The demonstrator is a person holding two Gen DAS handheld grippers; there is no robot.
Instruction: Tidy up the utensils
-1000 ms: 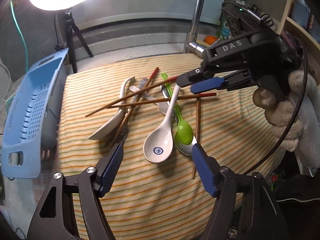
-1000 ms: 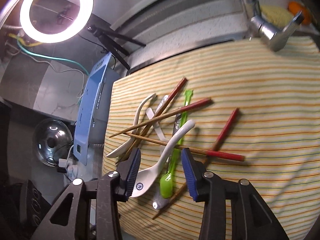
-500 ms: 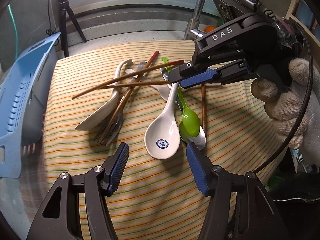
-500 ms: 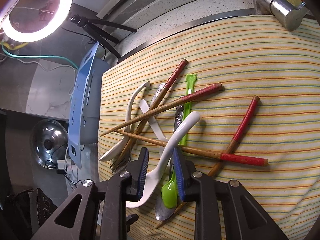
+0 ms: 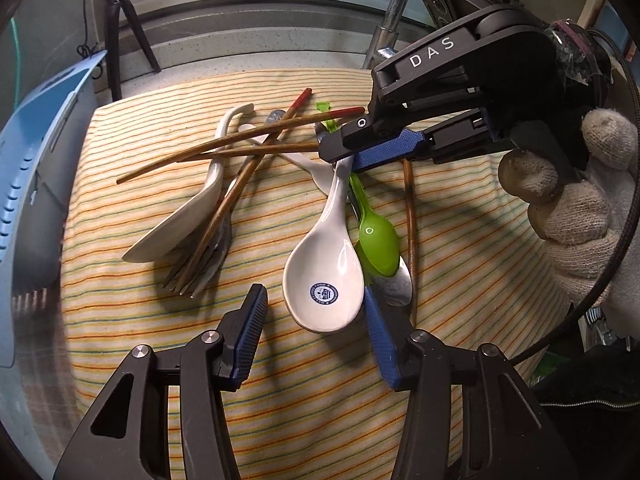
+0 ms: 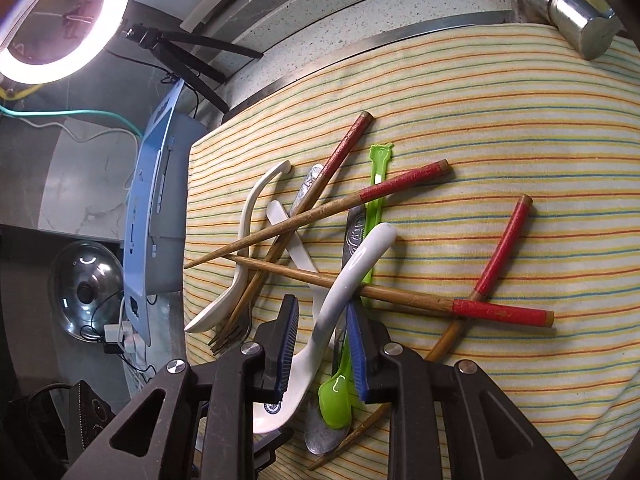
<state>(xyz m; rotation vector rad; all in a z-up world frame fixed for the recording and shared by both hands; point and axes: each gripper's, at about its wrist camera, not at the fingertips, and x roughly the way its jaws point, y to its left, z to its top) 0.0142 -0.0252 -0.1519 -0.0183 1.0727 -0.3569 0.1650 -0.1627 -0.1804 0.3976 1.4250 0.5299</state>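
Note:
A heap of utensils lies on a striped cloth [image 5: 280,420]: a white ceramic spoon with a blue emblem [image 5: 325,268], a green plastic spoon [image 5: 376,236], a second white spoon [image 5: 188,216], a fork [image 5: 208,264], a metal spoon and several red-tipped chopsticks [image 6: 404,188]. My right gripper [image 6: 322,338] straddles the white spoon's handle [image 6: 352,272], its jaws narrowed close around it; it also shows in the left wrist view [image 5: 344,156]. My left gripper [image 5: 312,316] is open, its fingers either side of the white spoon's bowl.
A blue plastic drainer basket [image 5: 28,184] stands at the cloth's left edge. A metal tap [image 6: 568,12] rises behind the cloth at the right. A ring light on a tripod [image 6: 60,20] stands at the back left. A pot lid [image 6: 86,288] lies beyond the basket.
My right gripper has moved down onto the white spoon's handle and narrowed around it. My left gripper has moved forward to the spoon's bowl.

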